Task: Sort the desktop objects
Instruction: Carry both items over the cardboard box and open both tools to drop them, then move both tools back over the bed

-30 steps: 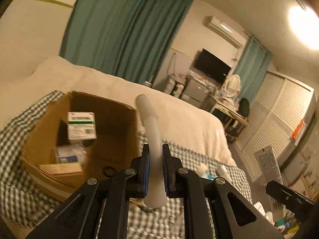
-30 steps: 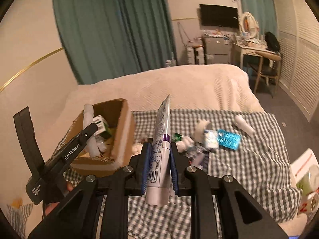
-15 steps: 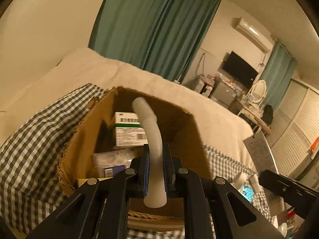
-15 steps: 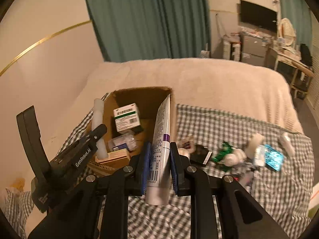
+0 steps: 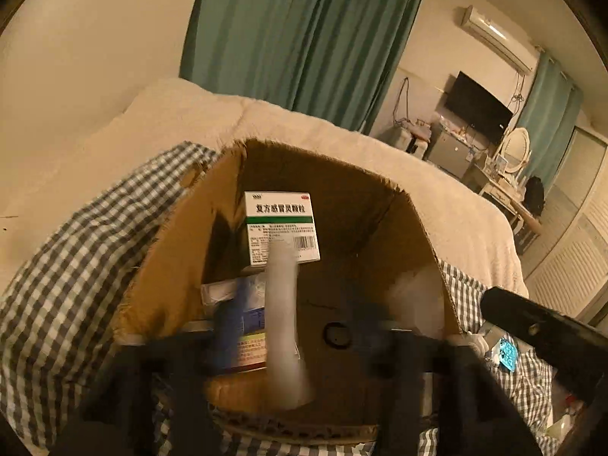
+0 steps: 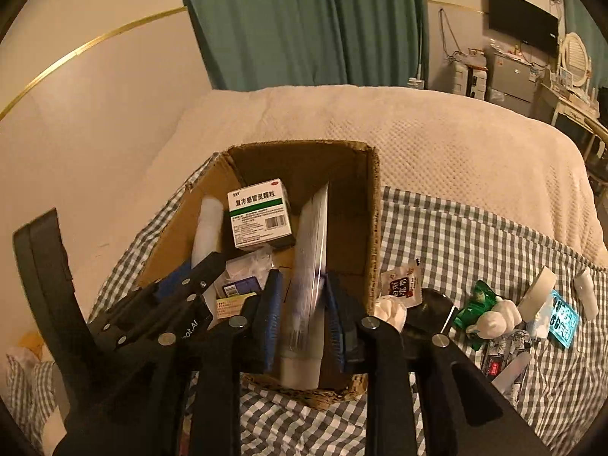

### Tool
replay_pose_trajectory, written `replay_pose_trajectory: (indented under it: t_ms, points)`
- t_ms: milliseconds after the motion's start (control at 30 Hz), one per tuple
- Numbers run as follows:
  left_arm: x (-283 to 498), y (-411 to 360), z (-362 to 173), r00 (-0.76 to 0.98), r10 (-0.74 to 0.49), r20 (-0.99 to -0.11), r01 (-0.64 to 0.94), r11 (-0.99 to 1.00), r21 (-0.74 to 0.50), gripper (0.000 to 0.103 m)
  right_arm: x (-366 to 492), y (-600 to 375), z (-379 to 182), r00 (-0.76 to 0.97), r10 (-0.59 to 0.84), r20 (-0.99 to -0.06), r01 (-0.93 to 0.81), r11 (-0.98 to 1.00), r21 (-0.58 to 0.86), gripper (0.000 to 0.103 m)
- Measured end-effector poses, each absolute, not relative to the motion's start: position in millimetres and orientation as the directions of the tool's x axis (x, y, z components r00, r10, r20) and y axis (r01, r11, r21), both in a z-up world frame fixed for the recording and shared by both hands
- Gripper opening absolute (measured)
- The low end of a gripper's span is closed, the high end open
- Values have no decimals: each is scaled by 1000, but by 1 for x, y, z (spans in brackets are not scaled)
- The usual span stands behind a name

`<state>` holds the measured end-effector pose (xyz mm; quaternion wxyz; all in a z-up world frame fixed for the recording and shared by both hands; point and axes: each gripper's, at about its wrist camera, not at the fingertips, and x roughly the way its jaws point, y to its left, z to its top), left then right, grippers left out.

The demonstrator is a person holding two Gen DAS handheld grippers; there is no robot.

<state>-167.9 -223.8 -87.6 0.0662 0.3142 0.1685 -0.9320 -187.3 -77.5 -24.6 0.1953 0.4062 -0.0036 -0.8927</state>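
Observation:
An open cardboard box (image 5: 380,205) (image 6: 374,205) stands on a checked cloth. Inside lie a white and green medicine box (image 5: 281,224) (image 6: 260,214) and some packets. My left gripper (image 5: 300,326) is over the box with its jaws wide apart and blurred. A pale white tube (image 5: 283,315) (image 6: 207,228) hangs loose between them. My right gripper (image 6: 304,315) is over the box's near edge with its jaws parted. A white and purple flat tube (image 6: 309,266) stands blurred between them, free of the pads.
To the right of the box, several small items lie on the cloth: a sauce packet (image 6: 402,285), a green wrapper (image 6: 475,300), a teal card (image 6: 564,317), white bottles (image 6: 585,292). A cream blanket (image 6: 437,133) covers the bed behind. A wall is at the left.
Both grippers moved forward over the box and opened. The pale tube and the flat tube were let go and are blurred, dropping into the box.

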Motion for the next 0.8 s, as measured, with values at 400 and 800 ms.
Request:
replay_pose_trajectory:
  t_ms: [400, 800]
  points:
    - [-123, -160, -33, -847, 19, -531, 143, -954, -262, 89, -125, 18, 29, -718, -261, -645, 230, -964, 134, 27]
    - [-109, -3, -89, -744, 178, -644, -104, -983, -152, 92, -56, 154, -15, -741, -49, -670, -29, -994, 104, 27]
